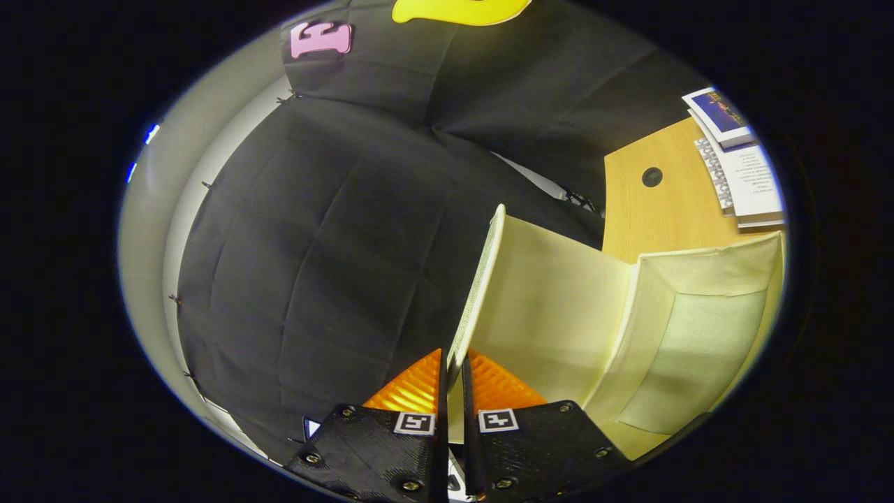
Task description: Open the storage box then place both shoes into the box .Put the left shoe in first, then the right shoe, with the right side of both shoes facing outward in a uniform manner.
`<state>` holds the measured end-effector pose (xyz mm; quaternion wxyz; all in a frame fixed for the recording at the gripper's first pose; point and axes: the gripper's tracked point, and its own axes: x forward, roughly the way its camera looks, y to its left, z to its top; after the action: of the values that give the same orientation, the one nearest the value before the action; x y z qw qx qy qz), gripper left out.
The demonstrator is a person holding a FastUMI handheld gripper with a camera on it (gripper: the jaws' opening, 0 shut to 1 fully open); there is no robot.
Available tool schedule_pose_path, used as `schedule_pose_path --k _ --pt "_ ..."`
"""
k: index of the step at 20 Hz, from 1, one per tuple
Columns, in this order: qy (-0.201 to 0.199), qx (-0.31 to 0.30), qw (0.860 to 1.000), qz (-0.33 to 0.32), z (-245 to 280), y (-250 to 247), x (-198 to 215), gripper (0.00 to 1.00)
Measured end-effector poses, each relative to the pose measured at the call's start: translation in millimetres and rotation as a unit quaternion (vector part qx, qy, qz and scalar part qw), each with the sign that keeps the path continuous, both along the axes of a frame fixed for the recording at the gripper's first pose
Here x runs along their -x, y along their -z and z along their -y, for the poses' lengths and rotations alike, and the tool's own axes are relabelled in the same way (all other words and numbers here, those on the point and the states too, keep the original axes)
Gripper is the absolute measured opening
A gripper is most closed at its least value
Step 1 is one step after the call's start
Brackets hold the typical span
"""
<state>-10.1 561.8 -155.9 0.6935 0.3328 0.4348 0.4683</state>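
At lower centre, the gripper [452, 391] is pinching the storage box [698, 335] lid [482, 279]; swinging it fully back, keeping the pinch firm, should be clearing the opening at right.

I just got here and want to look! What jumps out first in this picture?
The pale lid of the cream storage box stands swung up, pinched at its edge between the gripper and its orange fingers. Beyond the box, booklets lie on the wooden table.
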Motion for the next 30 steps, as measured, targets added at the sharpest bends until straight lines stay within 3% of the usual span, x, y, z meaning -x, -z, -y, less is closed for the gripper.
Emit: schedule_pose_path --k 7,11,12,14,16,23,30 --pt "-0.019 0.022 1.000 -0.010 -50 16 10 0.10" --pt "-0.030 0.033 0.998 0.040 -24 5 10 0.48" --pt "-0.035 0.039 0.997 0.049 -17 4 10 0.68" --pt "-0.035 0.047 0.997 0.057 4 2 8 0.83" --pt "-0.025 0.052 0.997 0.058 32 -3 7 0.90" --pt "0.039 0.101 0.989 0.104 149 3 -10 0.90" --pt "0.099 0.159 0.974 0.131 248 27 0 0.90"
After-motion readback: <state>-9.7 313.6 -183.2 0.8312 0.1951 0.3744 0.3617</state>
